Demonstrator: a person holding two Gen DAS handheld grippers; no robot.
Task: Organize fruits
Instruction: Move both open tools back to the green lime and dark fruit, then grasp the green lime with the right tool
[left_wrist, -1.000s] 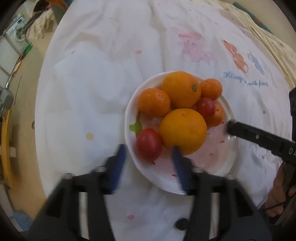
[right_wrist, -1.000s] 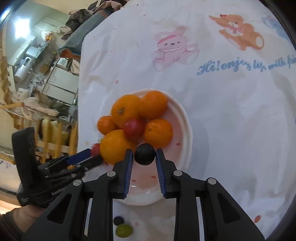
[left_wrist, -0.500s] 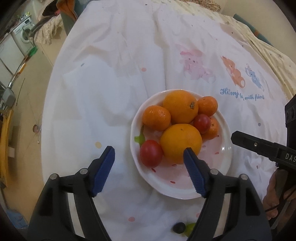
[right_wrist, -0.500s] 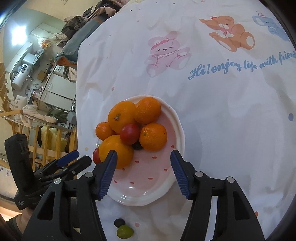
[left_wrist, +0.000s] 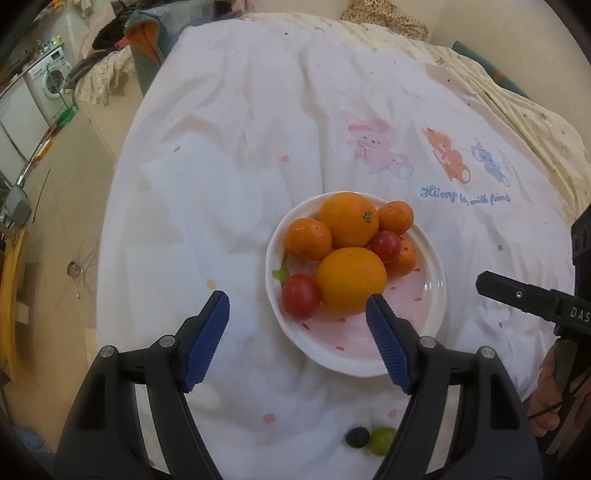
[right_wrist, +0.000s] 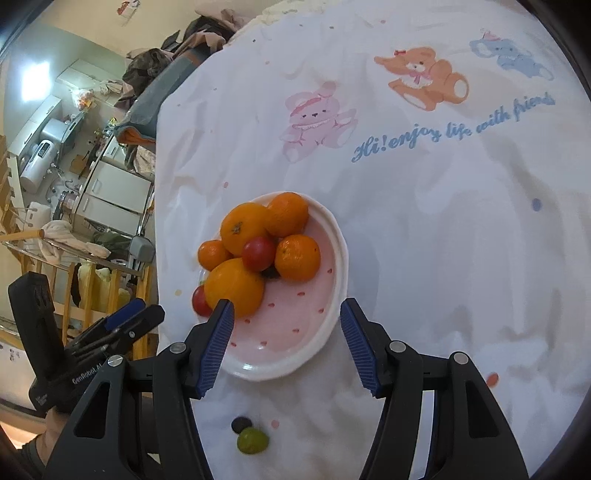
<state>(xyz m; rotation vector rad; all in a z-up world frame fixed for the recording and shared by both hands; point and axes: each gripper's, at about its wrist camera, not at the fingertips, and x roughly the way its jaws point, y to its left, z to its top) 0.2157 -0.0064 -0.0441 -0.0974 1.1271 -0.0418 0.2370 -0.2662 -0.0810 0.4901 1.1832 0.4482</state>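
Note:
A white plate with pink dots sits on the cloth and holds two big oranges, three mandarins and two red tomatoes. A dark grape lies in the plate, tucked among the fruit. My left gripper hovers open above the plate's near edge with nothing between its fingers. My right gripper is open and empty too, above the plate's near side. A second dark grape and a green grape lie on the cloth in front of the plate.
The white cloth with cartoon bears and blue lettering covers a round table. Its left edge drops to the floor, with a washing machine and piled clothes beyond. A hand holds the right tool.
The right gripper opened, left the dark grape in the plate and drew back. The left gripper's jaws spread wider, rose and pulled back from the red tomato.

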